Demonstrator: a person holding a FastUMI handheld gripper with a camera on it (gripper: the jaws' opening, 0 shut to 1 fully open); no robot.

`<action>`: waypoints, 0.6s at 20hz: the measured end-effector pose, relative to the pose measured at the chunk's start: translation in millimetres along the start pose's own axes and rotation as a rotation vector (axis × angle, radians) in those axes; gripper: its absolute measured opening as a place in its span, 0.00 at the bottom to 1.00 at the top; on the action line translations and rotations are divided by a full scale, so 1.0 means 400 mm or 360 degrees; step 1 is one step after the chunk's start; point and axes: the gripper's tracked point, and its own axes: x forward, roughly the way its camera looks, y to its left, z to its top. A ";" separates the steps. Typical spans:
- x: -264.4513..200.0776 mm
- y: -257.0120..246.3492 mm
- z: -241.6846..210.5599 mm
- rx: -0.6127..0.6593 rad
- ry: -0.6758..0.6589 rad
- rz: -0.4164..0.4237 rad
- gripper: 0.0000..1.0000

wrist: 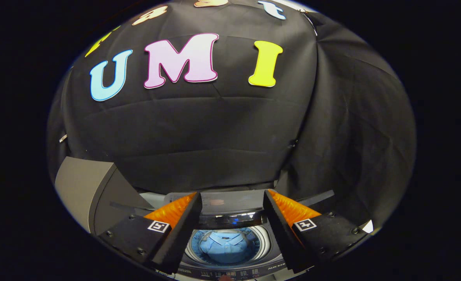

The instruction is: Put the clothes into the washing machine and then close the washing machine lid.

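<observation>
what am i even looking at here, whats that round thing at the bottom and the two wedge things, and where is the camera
The camera rides on a hand-held claw that a person carries; there is no robot arm. It looks forward along the claw's two fingers, the wedges you see. They stand apart with nothing between them, so the claw is open and holds nothing.

Between and below the fingers is a top-loading washing machine with a grey body. The round thing is its metal drum, seen from above. A light blue collared shirt lies inside it. The machine's dark folded-back lid stands open just beyond the drum, so it appears not yet closed.

Behind everything hangs the booth's black cloth wall. A grey box-like object stands beside the machine.
</observation>
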 end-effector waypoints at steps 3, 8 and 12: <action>-0.002 -0.006 -0.111 -0.0075 0.0166 -0.0028 0.99; 0.043 0.010 -0.362 -0.0079 0.0399 0.0020 0.99; 0.058 -0.015 -0.430 -0.0073 0.0461 -0.0002 0.99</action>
